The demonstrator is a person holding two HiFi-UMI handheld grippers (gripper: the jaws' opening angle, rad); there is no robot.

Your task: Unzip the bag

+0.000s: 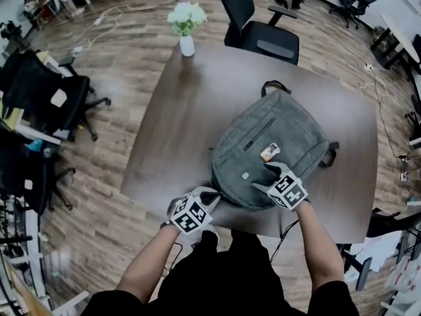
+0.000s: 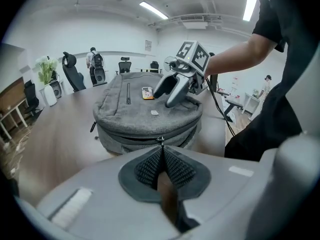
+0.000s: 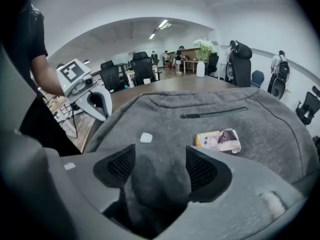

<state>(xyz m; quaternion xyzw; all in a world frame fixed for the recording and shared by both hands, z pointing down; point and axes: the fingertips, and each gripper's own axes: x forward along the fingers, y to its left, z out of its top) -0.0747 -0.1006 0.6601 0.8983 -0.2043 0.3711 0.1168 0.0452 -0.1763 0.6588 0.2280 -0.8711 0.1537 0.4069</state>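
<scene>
On the table [image 1: 164, 143] the grey bag [image 1: 263, 143] lies flat, its near-edge zipper pull [image 2: 160, 140] pinched between the pressed-together fingers [image 2: 147, 166] of the left gripper [image 2: 160, 154], while the right gripper [image 3: 159, 156] holds its fingers [image 3: 202, 171] spread astride a hump of the bag's top fabric.

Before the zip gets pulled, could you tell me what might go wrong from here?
The right gripper is open on the bag, so a tug may drag the bag along the table. The left gripper pinches only the end of the pull, so it could slip off.
</scene>
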